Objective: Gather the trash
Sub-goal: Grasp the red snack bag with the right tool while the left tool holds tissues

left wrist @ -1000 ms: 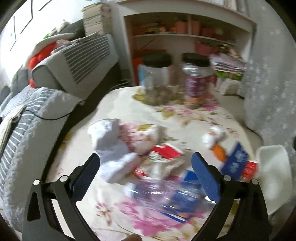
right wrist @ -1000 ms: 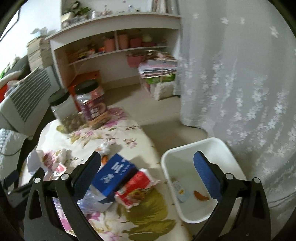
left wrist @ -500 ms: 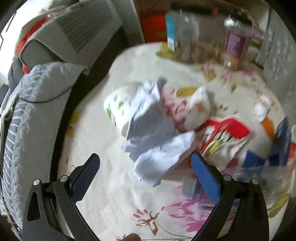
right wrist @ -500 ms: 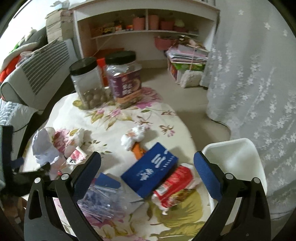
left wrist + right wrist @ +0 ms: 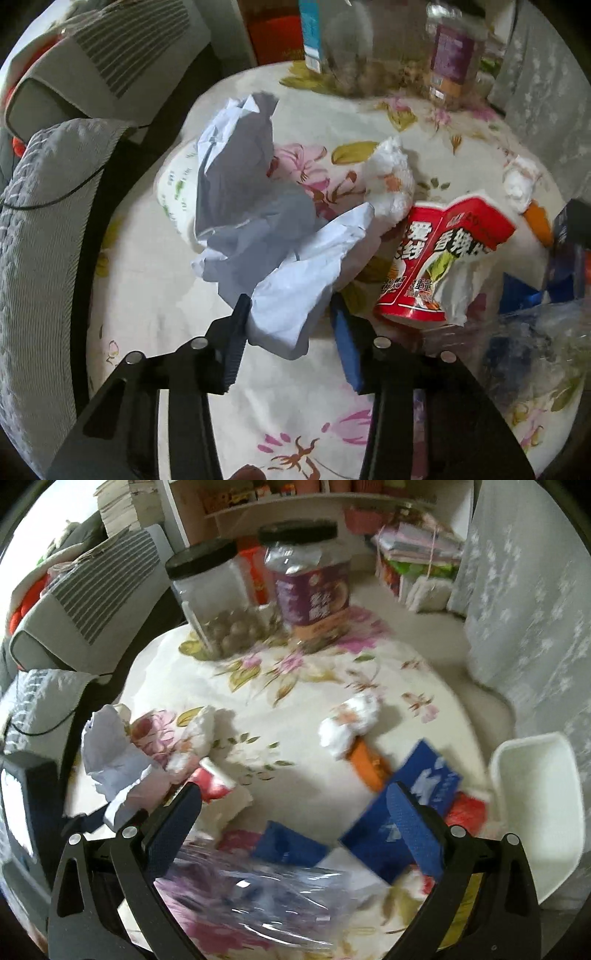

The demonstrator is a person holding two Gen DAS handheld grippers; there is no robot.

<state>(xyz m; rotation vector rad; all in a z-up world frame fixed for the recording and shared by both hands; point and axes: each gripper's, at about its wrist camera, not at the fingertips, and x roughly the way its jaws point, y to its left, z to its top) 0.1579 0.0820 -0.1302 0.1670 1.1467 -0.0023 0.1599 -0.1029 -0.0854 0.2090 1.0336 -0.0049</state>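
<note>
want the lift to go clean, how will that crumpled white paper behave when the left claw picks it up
The crumpled white paper looks light and floppy, so loose folds will probably sag or spring. The left claw is closing on only its near corner, so it may swing or unfold. It leans on a paper roll and could nudge it.

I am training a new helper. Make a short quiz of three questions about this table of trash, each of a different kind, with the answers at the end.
1. True or false: the left tool has crumpled white paper between its fingers.
2. Which colour are the lids of the two plastic jars? A red, B black, C white.
3. Fill in: the white bin stands beside the table on the side of the ____ curtain.

Key: 1 true, its jaws are closing on the paper. 2 B. 3 white flowered lace curtain.
</note>
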